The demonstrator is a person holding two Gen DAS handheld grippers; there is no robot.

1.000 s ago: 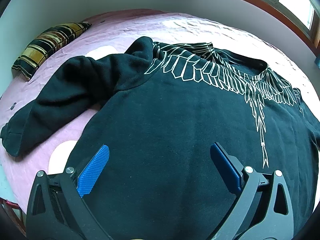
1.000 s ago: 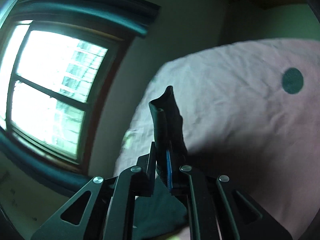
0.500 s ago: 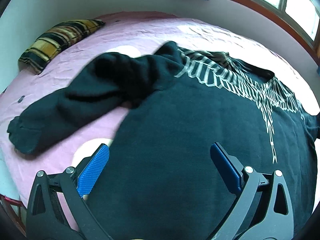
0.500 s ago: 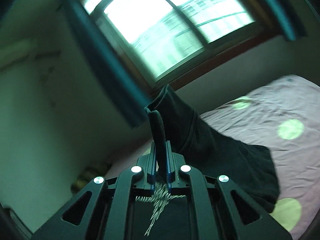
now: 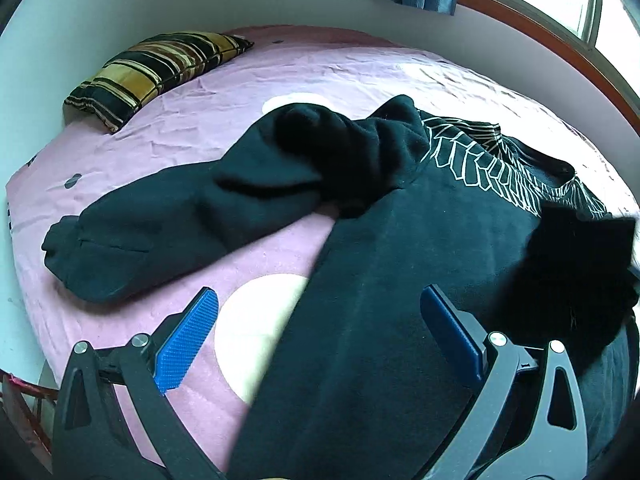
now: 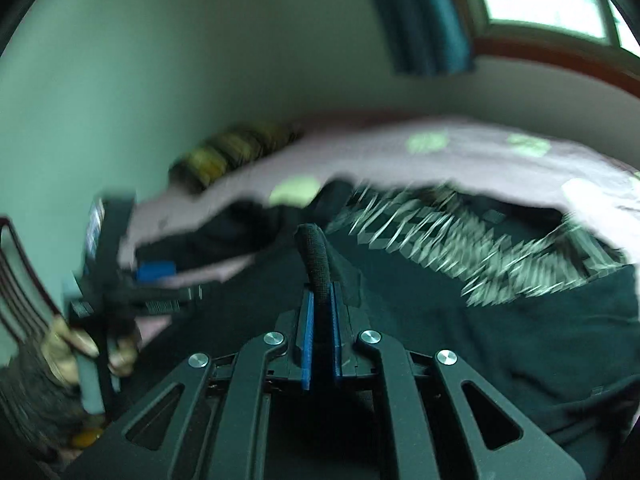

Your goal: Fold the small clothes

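The black sweatshirt lies spread on the bed. The right gripper is clamped on its cuff, mid sleeve-fold; the left gripper hovers open-jawed. Next, the sleeve likely needs laying flat across the body.

Sweatshirt matt fleecy cloth; bedsheet creased; fingers ribbed plastic.

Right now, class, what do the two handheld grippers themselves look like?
Both match: the left gripper and right gripper have matte black frames with triangular cut-outs, round silver bolts at the joints, and fingers faced with blue textured pads. No cables or markings show.
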